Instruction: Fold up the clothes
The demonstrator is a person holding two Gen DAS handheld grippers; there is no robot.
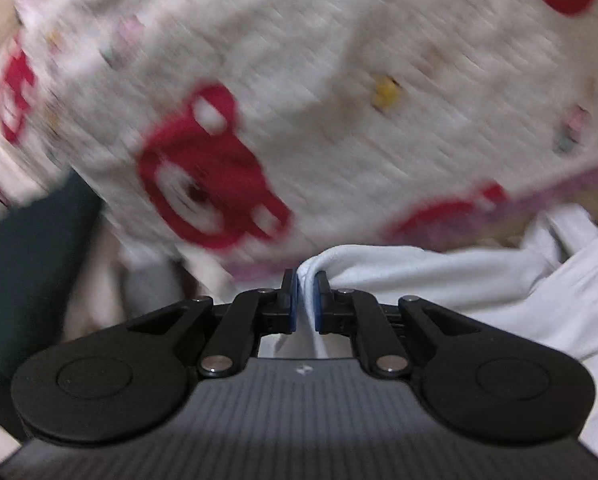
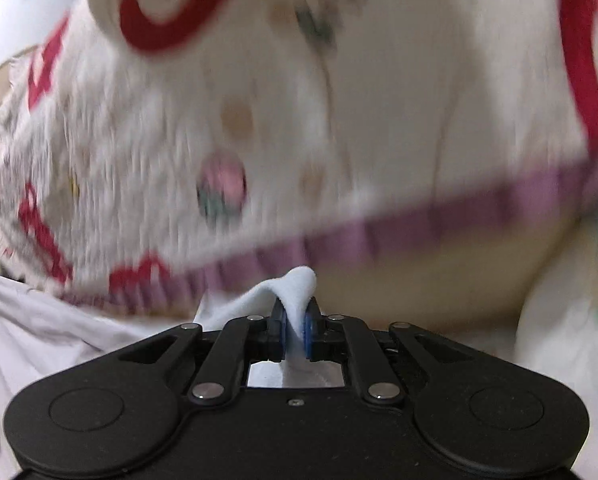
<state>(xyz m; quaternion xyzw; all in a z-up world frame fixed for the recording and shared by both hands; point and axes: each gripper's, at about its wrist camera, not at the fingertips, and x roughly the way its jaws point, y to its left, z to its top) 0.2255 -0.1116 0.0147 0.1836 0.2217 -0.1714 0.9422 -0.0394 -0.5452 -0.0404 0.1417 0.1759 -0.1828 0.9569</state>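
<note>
A pale blue-white garment (image 1: 479, 280) fills the right of the left wrist view. My left gripper (image 1: 307, 280) is shut on a bunched edge of it, and the cloth runs down between the blue pads (image 1: 293, 300). In the right wrist view the same pale garment (image 2: 51, 320) lies at the lower left. My right gripper (image 2: 295, 312) is shut on a fold of it that pokes up above the fingertips. Both views are blurred.
A white blanket with red bear prints (image 1: 299, 100) and a purple border (image 2: 439, 220) spreads behind both grippers. A dark green cloth (image 1: 31, 280) lies at the left of the left wrist view. A tan surface (image 2: 439, 280) shows under the blanket's edge.
</note>
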